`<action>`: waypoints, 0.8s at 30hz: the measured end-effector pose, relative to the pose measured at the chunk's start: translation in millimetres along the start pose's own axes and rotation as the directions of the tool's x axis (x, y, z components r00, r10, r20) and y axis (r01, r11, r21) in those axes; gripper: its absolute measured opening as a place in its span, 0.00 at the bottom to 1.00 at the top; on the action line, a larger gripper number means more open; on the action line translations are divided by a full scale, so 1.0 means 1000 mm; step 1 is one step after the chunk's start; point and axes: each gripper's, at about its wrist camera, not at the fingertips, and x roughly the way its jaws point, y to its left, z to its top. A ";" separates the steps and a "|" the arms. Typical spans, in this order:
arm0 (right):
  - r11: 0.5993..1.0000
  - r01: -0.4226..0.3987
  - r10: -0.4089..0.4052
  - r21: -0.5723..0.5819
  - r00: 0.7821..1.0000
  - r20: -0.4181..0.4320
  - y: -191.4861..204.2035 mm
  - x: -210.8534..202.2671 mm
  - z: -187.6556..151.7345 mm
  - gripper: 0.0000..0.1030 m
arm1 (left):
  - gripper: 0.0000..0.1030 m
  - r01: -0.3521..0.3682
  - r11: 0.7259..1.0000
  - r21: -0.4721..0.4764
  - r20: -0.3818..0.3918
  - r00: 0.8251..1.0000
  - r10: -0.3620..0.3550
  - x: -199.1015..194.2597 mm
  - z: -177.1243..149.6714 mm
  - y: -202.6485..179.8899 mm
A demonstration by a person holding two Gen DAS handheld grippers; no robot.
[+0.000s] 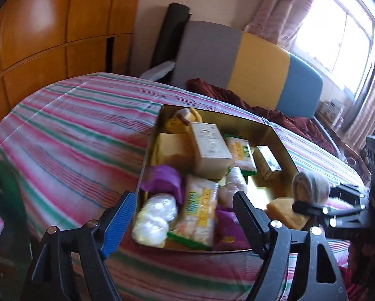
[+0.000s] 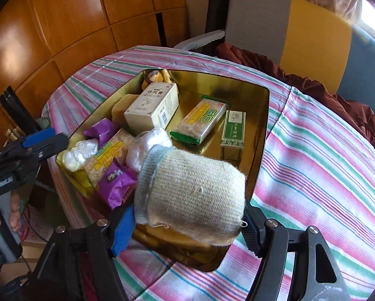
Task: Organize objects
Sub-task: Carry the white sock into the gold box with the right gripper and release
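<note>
A gold metal tray point(image 2: 260, 130) point(image 1: 285, 148) sits on a striped tablecloth and holds snack packs, boxes and wrapped items. My right gripper point(image 2: 187, 228) is shut on a rolled beige and blue knitted sock point(image 2: 195, 188) and holds it over the tray's near edge; the sock also shows in the left wrist view point(image 1: 310, 185). My left gripper point(image 1: 180, 213) is open and empty, hovering at the tray's near left corner above white plastic-wrapped balls point(image 1: 155, 218) and a yellow-green snack pack point(image 1: 200, 213).
In the tray lie a cream box point(image 2: 152, 107), a green-white box point(image 2: 233, 130), purple packets point(image 2: 117, 183) and another snack pack point(image 2: 200, 120). A grey, yellow and blue chair back point(image 2: 307, 37) with a maroon cloth point(image 2: 325, 92) stands behind. Wooden cabinets point(image 2: 62, 25) are at left.
</note>
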 end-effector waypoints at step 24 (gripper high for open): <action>1.000 0.028 -0.028 -0.003 0.995 -0.097 0.013 0.082 0.022 0.90 | 0.78 -0.038 0.999 0.020 -0.021 0.999 0.039 0.004 -0.011 -0.010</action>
